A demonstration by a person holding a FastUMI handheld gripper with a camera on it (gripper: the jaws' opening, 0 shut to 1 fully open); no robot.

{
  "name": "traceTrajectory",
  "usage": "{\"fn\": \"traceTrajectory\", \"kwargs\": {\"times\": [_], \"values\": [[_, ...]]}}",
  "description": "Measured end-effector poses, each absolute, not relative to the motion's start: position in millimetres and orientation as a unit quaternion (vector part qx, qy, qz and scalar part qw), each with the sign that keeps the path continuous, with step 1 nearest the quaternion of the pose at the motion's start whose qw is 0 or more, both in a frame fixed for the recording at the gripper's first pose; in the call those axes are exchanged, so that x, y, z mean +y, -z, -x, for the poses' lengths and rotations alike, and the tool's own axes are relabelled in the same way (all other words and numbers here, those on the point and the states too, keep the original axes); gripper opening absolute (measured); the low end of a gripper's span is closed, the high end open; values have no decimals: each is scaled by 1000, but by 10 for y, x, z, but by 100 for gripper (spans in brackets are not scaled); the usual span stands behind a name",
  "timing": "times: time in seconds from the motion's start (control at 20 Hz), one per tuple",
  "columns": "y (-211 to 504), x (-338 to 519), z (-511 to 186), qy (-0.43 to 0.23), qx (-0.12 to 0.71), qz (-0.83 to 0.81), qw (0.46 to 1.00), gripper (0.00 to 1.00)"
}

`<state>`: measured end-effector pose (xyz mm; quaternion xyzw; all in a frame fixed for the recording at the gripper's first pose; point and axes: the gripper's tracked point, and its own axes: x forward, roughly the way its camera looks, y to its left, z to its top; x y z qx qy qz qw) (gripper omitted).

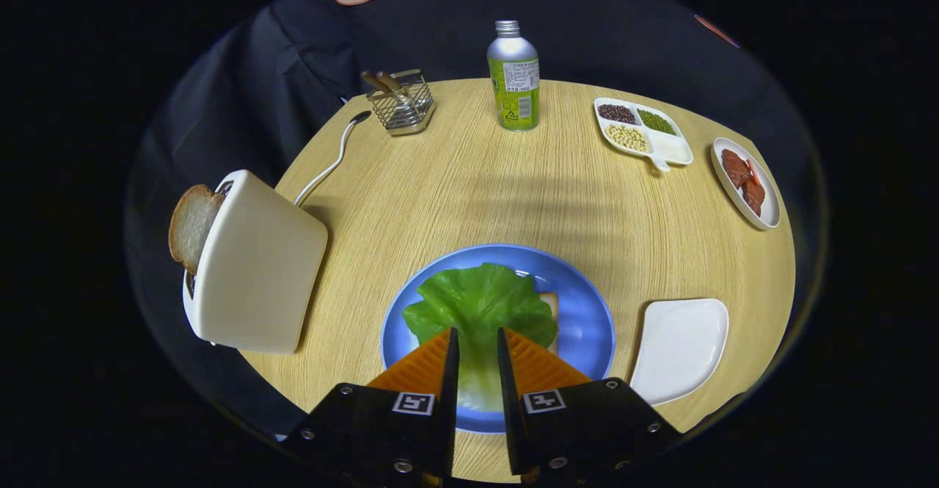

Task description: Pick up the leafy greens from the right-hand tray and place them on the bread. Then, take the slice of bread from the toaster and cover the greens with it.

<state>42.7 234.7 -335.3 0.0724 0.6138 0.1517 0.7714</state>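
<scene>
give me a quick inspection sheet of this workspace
surface: round wooden table, bare in the middle
job's things: leafy greens lying on the bread on the blue plate; bread slice standing in the toaster; white tray with nothing on it
clutter: bottle, wire holder, divided bean dish, dish of red slices
grippers: gripper over the greens, narrow gap between the fingers; whether they pinch the leaf is unclear
cables: white cord from the toaster
surroundings: black cloth wall
</scene>
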Motion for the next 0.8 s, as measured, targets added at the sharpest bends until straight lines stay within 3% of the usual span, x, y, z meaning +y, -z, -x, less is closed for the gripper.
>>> {"fn": "traceTrajectory", "kwargs": {"times": [0.2,0.5,0.8], "values": [[2978,2507,-549,-171,587,-83,787,30],[2317,2874,-680,-205,555,-77,802,42],[1774,3388,-802,-238,528,-54,813,62]]}}
